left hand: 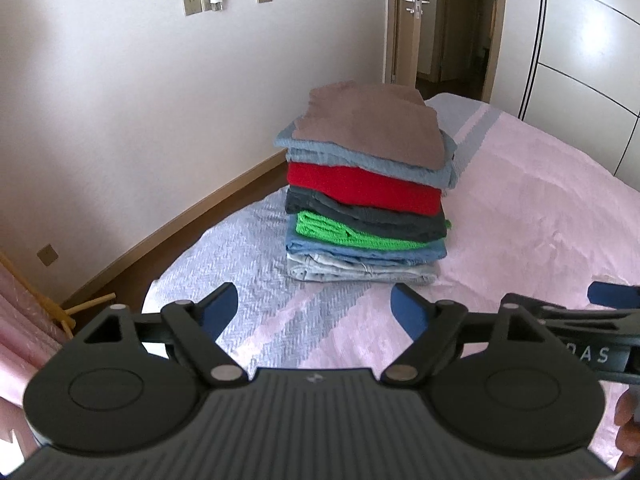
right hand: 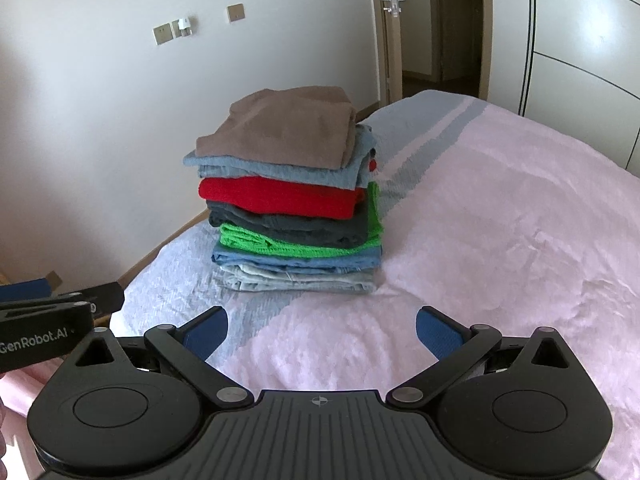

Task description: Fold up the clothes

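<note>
A stack of folded clothes point(left hand: 366, 196) point(right hand: 292, 196) stands on the bed near its left edge: brown on top, then light blue, red, dark grey, green, and denim at the bottom. My left gripper point(left hand: 316, 310) hovers open in front of the stack, with nothing between its blue pads. My right gripper point(right hand: 322, 330) is open too, just short of the stack and holding nothing. The right gripper's body point(left hand: 592, 320) shows at the right of the left wrist view, and the left gripper's body point(right hand: 48, 320) at the left of the right wrist view.
The bed point(left hand: 540, 208) point(right hand: 500, 220) carries a pink and grey-blue striped cover. A white wall point(left hand: 120, 120) with sockets runs close along the bed's left side. An open doorway point(left hand: 448, 20) lies behind, and white wardrobe doors point(right hand: 580, 60) stand at the right.
</note>
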A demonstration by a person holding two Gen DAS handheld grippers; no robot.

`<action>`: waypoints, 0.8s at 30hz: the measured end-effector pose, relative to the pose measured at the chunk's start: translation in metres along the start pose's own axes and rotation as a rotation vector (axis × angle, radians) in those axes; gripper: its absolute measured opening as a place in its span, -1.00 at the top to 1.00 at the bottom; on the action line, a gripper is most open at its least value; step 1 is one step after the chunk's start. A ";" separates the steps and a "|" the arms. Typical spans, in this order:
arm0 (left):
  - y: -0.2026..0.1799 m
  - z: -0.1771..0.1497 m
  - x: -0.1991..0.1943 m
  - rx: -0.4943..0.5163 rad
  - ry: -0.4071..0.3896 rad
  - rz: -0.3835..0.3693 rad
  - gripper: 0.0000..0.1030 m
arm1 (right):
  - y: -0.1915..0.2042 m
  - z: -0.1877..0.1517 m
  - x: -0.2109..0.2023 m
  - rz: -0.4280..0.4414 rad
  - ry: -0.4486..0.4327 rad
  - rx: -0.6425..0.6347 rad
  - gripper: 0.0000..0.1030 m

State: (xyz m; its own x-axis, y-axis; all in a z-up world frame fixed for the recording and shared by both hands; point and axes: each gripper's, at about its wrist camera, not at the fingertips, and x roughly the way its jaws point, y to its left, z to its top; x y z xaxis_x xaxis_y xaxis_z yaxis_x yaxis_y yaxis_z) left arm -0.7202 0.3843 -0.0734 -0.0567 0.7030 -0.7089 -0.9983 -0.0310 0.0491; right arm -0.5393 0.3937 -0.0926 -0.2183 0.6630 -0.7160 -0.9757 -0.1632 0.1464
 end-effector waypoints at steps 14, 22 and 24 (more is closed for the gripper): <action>-0.014 -0.017 0.003 0.003 0.030 0.010 -0.58 | -0.009 -0.005 0.001 -0.009 0.017 -0.011 -0.99; -0.019 -0.018 0.010 0.002 0.041 0.021 -0.58 | -0.016 -0.001 0.010 -0.013 0.027 -0.011 -0.99; -0.020 -0.017 0.013 0.002 0.045 0.025 -0.58 | -0.018 0.000 0.014 -0.011 0.034 -0.009 -0.99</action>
State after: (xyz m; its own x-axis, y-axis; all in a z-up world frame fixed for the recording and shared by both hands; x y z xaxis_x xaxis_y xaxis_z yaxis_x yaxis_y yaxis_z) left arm -0.7013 0.3825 -0.0957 -0.0818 0.6694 -0.7383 -0.9966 -0.0463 0.0685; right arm -0.5243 0.4059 -0.1051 -0.2067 0.6393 -0.7407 -0.9777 -0.1627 0.1325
